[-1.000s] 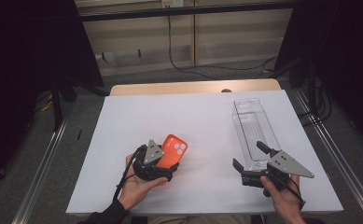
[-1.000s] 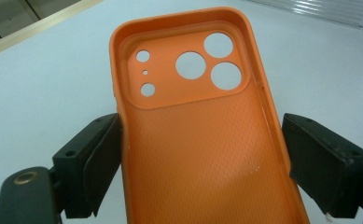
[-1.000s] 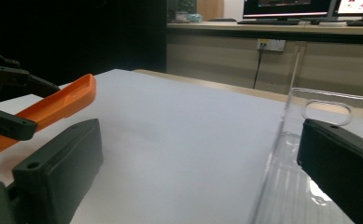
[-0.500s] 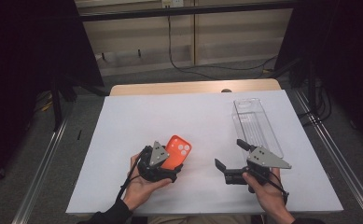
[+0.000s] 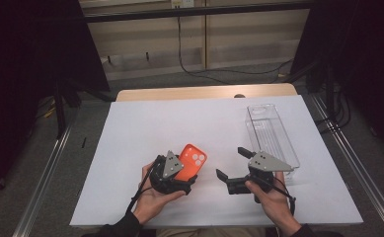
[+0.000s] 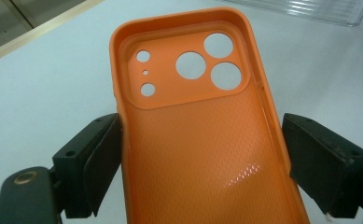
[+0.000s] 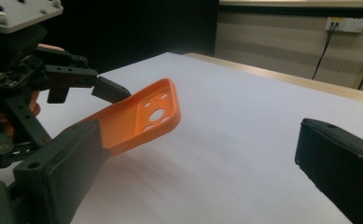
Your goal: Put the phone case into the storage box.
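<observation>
Your left tool (image 5: 183, 174) gripped the orange phone case (image 5: 191, 160) above the surface (image 5: 145, 123); your right tool (image 5: 233, 165) stood open beside it.

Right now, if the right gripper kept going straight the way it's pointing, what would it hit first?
Most likely the orange phone case held in the left gripper. The right gripper, jaws open, points across the table toward it, with bare white tabletop between; exact depth is unclear.
</observation>
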`<state>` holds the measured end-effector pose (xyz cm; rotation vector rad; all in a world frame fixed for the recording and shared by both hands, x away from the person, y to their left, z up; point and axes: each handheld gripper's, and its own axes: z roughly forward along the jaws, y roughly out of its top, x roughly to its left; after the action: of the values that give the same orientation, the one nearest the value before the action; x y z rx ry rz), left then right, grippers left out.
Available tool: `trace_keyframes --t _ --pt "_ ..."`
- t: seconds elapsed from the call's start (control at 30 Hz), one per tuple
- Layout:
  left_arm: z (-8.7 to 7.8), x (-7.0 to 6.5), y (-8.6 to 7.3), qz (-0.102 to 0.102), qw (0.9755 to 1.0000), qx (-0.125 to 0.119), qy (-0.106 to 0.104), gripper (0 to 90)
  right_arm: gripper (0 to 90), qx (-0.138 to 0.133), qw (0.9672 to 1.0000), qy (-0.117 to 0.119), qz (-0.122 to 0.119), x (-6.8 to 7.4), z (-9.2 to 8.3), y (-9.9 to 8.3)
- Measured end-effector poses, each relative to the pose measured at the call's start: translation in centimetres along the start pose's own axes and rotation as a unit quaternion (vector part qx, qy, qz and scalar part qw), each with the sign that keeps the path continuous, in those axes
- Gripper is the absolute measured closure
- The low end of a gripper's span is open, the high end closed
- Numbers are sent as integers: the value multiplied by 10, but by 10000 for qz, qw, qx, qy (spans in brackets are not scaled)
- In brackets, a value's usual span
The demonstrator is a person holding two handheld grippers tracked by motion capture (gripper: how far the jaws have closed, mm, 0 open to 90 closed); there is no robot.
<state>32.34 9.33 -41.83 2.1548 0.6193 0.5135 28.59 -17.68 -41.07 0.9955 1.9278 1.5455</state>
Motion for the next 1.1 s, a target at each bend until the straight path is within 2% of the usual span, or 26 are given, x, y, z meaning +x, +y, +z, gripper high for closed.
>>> trace_keyframes --t 0.23,0.3,0.4,0.53,0.7,0.77,0.9,0.93,1.0,1.03,1.1 --pt "4 -3 3 -39 10000 -63 40 143 12 339 9991 -46 264 -2 6 1" --pt "6 -3 4 42 10000 -45 71 143 9 376 9990 21 255 -2 8 1" --pt "9 -3 5 37 9999 -77 104 143 15 613 9973 51 389 0 13 2" --pt "11 -3 6 49 9998 -63 160 143 37 834 9956 -118 417 3 19 3" --pt "15 -6 7 62 9996 -130 223 143 83 972 9940 -16 507 0 22 8" --pt "15 -6 8 105 9995 -145 261 143 102 1085 9931 36 434 -2 23 11" --pt "15 -7 8 118 9994 -180 286 143 95 1407 9891 75 422 -7 25 14" --pt "15 -7 8 123 9993 -181 293 143 95 1407 9891 75 422 -7 25 14" --pt "15 -8 8 224 9990 -166 336 143 96 1543 9865 128 530 -9 26 16" --pt "15 -9 8 206 9990 -189 343 143 100 1762 9817 304 660 -10 27 17" --pt "17 -11 8 271 9985 -196 423 143 103 1931 9783 355 659 -10 27 19"
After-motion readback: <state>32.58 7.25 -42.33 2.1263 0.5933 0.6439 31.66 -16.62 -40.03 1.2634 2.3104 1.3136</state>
